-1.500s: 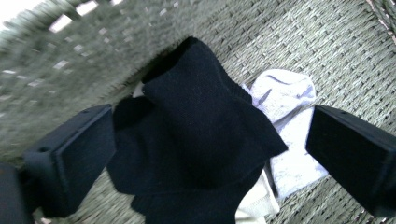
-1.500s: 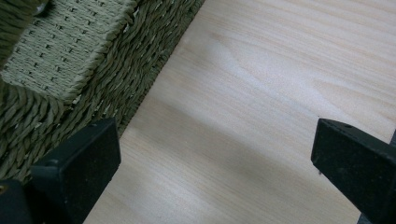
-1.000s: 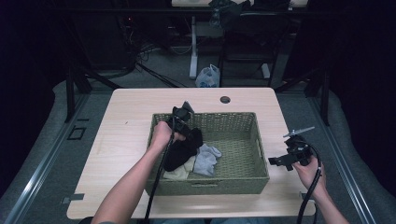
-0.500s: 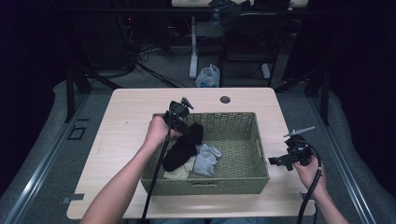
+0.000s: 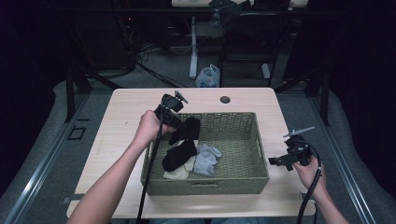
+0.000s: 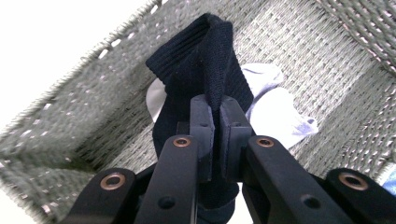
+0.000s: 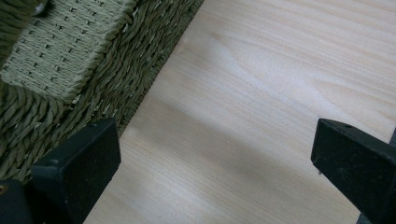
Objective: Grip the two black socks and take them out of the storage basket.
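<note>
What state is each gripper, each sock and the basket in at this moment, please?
left gripper: shut on the black sock.
right gripper: open, over bare table beside the basket.
black sock: pinched, lifted, lower end hanging in the basket.
grey sock: lying loose in the basket.
pale yellow sock: lying in the basket, partly under the black sock.
basket: upright on the table, open-topped.

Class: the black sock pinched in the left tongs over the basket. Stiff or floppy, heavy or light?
Likely floppy: the black sock folds over the left tongs and hangs limp. Probably light, since a narrow pinch holds it. Its ribbed knit probably grips well.
</note>
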